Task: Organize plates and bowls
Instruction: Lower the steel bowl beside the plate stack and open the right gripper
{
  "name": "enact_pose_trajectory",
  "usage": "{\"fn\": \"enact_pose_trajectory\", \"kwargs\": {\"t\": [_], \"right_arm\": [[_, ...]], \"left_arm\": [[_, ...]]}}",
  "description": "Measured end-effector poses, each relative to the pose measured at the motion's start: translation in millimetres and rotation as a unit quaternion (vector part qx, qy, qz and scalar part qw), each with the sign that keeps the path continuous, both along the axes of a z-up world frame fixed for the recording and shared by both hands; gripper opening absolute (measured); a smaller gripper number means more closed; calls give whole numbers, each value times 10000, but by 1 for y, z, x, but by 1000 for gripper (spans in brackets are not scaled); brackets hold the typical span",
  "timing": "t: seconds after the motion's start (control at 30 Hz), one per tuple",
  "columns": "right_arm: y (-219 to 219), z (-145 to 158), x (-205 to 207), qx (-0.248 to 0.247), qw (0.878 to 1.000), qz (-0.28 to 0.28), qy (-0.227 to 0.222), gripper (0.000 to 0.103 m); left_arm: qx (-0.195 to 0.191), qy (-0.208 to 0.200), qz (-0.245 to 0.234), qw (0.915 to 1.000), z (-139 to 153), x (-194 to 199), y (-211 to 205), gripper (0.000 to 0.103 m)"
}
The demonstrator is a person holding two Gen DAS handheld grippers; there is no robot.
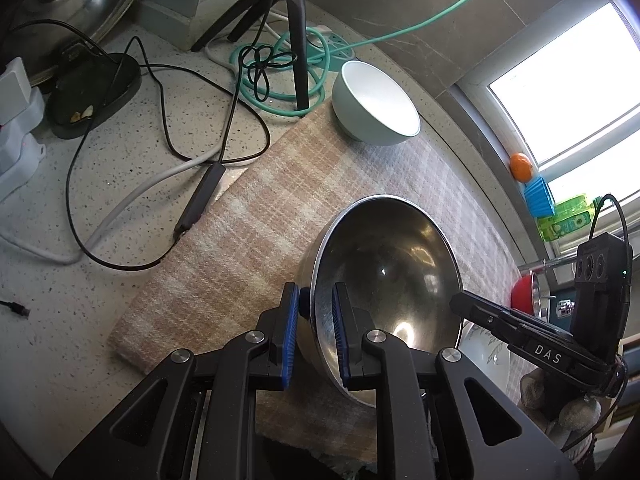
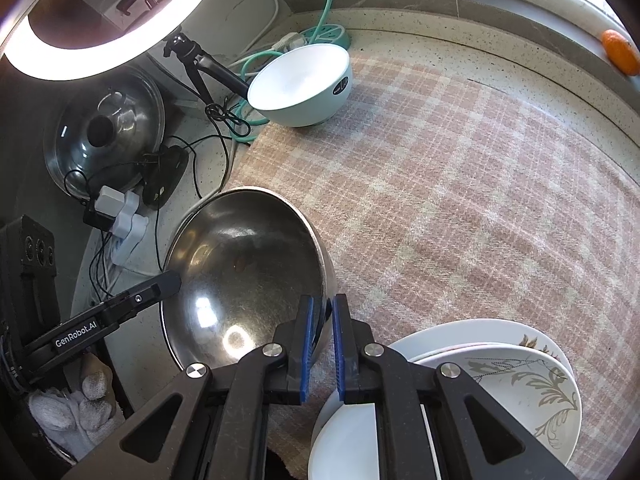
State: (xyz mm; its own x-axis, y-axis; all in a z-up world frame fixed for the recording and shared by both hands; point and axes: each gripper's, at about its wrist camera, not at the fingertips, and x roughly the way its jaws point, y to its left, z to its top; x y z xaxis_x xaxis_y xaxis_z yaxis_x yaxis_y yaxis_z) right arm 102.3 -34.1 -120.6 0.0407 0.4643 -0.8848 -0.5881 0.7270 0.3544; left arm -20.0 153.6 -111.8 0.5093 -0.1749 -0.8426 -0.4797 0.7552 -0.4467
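A steel bowl (image 1: 384, 268) sits on the plaid cloth (image 1: 256, 216). My left gripper (image 1: 316, 312) is shut on its near-left rim. My right gripper (image 2: 323, 316) is shut on its opposite rim (image 2: 320, 264); that gripper's black body shows in the left wrist view (image 1: 520, 332). A pale green bowl (image 1: 372, 104) with a white inside stands at the cloth's far end, also in the right wrist view (image 2: 304, 84). A stack of white plates (image 2: 500, 384), the top one with a leaf pattern, lies right under my right gripper.
Cables (image 1: 160, 128), a green cord (image 1: 280, 64), a tripod leg (image 1: 300, 40) and a power adapter (image 2: 124, 208) crowd the counter left of the cloth. A pot lid (image 2: 104, 136) leans at the wall. A ring light (image 2: 112, 16) hangs above. An orange (image 2: 620, 52) lies on the window sill.
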Motion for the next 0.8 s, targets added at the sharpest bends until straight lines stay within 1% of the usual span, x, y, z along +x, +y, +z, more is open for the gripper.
{"fn": "enact_pose_trajectory", "kwargs": {"t": [0.07,0.1,0.27,0.53,0.63,0.8], "right_arm": [[-2,1,1,45,10000,-47,10,19],[-3,2,1,68,10000,-66,4,20],[-6,6,3,144,9998,-126,-21,21],[-10,9,4,194,9996,-205,-78,23],[-15,10,6,264,9992,-314,-41,23],[-31,18,6,434,9976,-538,-70,24]], "left_arm": [[38,-38,11,10000,3,-1,2,15],[70,-56,14,10000,5,-1,2,15],[169,-150,48,9997,12,-1,3,15],[246,-191,57,9995,15,2,2,15],[242,-234,82,9994,19,2,2,15],[324,-399,-45,9987,31,5,-6,15]]}}
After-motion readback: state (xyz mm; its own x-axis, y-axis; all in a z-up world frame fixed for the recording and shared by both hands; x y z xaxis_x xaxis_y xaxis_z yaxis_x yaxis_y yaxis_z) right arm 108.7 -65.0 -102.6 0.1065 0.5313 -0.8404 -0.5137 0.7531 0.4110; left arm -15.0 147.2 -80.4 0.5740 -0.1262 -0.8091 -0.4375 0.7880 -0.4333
